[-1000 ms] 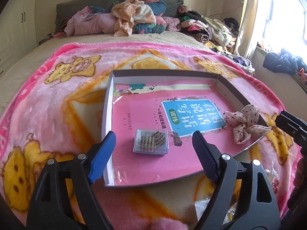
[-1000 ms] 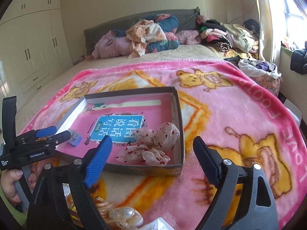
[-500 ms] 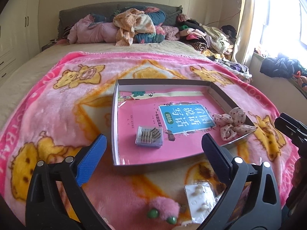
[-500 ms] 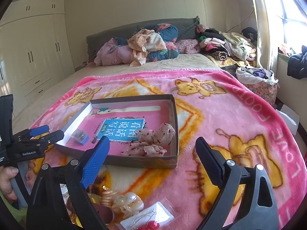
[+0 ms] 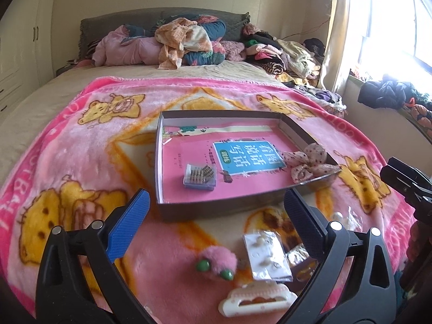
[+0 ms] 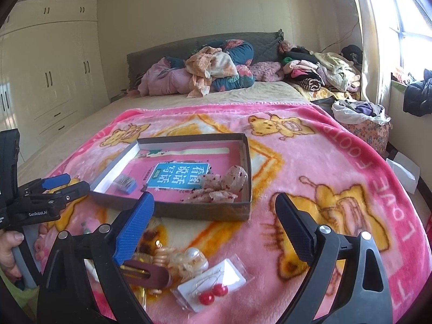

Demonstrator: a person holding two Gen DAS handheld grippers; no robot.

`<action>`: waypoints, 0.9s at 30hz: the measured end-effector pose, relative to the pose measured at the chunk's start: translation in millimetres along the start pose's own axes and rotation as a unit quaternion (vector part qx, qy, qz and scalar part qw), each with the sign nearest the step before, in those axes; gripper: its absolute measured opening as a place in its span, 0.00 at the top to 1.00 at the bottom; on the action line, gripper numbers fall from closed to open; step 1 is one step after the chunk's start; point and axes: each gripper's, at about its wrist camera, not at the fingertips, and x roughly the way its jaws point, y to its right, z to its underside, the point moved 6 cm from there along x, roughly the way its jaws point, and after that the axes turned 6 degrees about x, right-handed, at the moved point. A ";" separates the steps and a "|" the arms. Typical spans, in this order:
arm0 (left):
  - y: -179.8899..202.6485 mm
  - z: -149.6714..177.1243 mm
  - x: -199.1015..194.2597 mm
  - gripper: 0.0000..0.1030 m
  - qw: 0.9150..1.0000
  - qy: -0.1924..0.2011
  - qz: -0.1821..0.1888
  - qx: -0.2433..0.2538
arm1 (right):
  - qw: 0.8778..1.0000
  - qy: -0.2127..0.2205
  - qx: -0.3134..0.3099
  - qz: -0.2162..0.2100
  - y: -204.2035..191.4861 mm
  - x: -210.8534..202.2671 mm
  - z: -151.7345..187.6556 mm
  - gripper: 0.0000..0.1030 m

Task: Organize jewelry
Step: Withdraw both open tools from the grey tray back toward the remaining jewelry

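Observation:
A shallow grey box [image 5: 216,209] [image 6: 199,212] with a pink book as its floor lies on the pink blanket. In it are a small clear case of studs [image 5: 199,176] [image 6: 125,183] and a dotted fabric bow [image 5: 310,162] [image 6: 221,186]. In front of the box lie a pink pompom with green beads [image 5: 217,263], a bag of pearl earrings [image 5: 267,255], a cream hair clip [image 5: 256,297], a pearl piece [image 6: 193,260] and a card of red ball earrings [image 6: 212,294]. My left gripper [image 5: 216,226] is open and empty above these. My right gripper [image 6: 213,229] is open and empty.
The pink bear blanket [image 5: 81,162] covers the bed. Piled clothes [image 5: 189,40] lie at the headboard. Wardrobes [image 6: 54,81] stand left, a window [image 6: 410,13] right. The left gripper shows at the left edge of the right wrist view [image 6: 46,197].
Both grippers have drawn back from the box toward the bed's near edge. The loose jewelry in front of the box has come into view. Both stayed open.

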 end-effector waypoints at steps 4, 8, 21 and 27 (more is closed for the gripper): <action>5.1 7.5 -4.3 0.12 1.000 -0.001 0.004 0.002 | 1.000 -0.001 -0.002 0.002 1.1 -6.3 7.6 0.13; 11.3 16.3 -8.0 0.12 1.000 -0.004 0.009 0.006 | 1.000 -0.004 -0.003 0.004 1.6 -10.1 14.3 0.13; 19.7 44.6 -14.9 0.12 0.999 -0.024 0.018 0.021 | 0.999 -0.034 0.007 0.022 10.0 -13.5 41.1 0.13; 24.4 58.4 -15.6 0.12 0.999 -0.037 0.025 0.030 | 0.998 -0.060 0.021 0.027 13.6 -8.3 55.6 0.13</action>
